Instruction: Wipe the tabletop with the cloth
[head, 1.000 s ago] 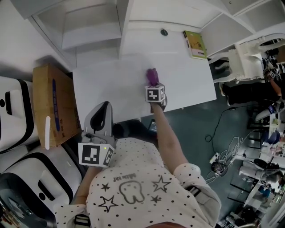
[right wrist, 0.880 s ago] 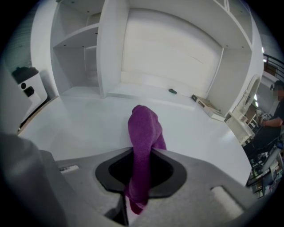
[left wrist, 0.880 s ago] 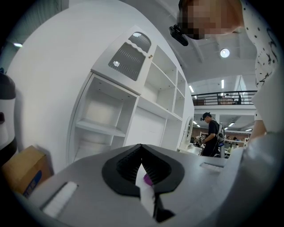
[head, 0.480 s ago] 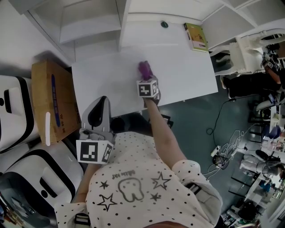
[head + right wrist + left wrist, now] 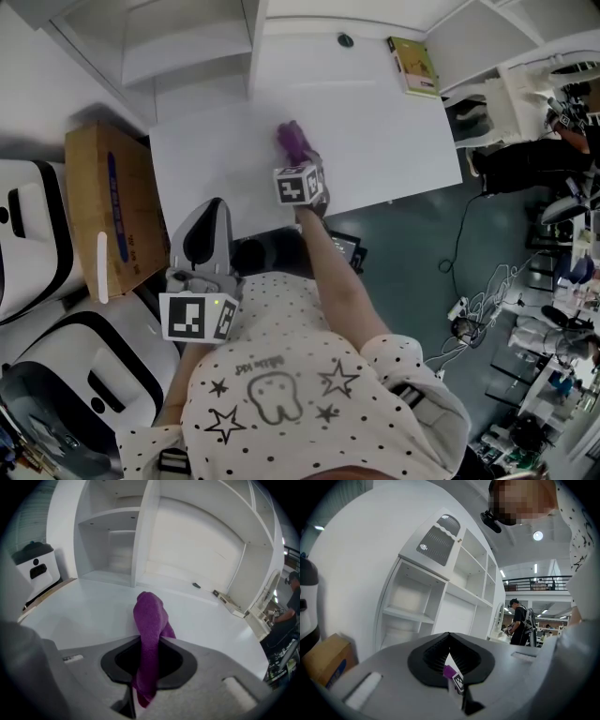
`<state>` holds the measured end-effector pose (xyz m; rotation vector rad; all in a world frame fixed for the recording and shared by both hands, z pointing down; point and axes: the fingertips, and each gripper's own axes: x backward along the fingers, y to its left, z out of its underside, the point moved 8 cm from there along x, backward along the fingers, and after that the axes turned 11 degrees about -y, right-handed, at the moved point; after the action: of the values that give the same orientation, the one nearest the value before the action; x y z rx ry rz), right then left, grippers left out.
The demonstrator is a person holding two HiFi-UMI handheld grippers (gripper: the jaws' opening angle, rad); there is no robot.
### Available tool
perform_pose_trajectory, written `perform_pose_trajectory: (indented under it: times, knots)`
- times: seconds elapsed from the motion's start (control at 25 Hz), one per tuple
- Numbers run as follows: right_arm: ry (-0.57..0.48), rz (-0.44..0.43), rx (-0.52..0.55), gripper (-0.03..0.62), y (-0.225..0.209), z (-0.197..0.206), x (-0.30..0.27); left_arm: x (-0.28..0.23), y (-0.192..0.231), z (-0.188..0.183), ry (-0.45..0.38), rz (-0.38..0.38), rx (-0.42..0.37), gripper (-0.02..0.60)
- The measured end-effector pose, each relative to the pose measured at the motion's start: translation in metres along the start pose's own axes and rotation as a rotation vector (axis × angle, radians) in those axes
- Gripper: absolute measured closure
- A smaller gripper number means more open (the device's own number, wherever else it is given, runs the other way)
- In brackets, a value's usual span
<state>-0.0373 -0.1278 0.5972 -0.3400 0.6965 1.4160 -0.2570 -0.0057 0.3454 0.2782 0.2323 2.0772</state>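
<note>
Now you are holding the cloth (image 5: 150,613) clamped in the right gripper (image 5: 149,645). The bunch ahead of the jaws is risking slipping out if the tabletop (image 5: 84,606) drags it.

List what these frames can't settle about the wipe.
- Whether the cloth touches the tabletop: in the head view the right hand-held gripper covers its near end, and in the right gripper view the gripper's own body hides it.
- What the small dark item near the tabletop's back is: head view, too small.
- Print on the booklet: too small.
</note>
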Motion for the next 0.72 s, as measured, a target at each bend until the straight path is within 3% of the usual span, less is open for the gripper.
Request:
perform_pose_trajectory:
  times: [0.72]
  knots:
    - [-0.020,-0.024,0.022,0.530,0.037,-0.006,0.008,0.020,0.007,-0.006,-0.014,-0.038,-0.006,0.588]
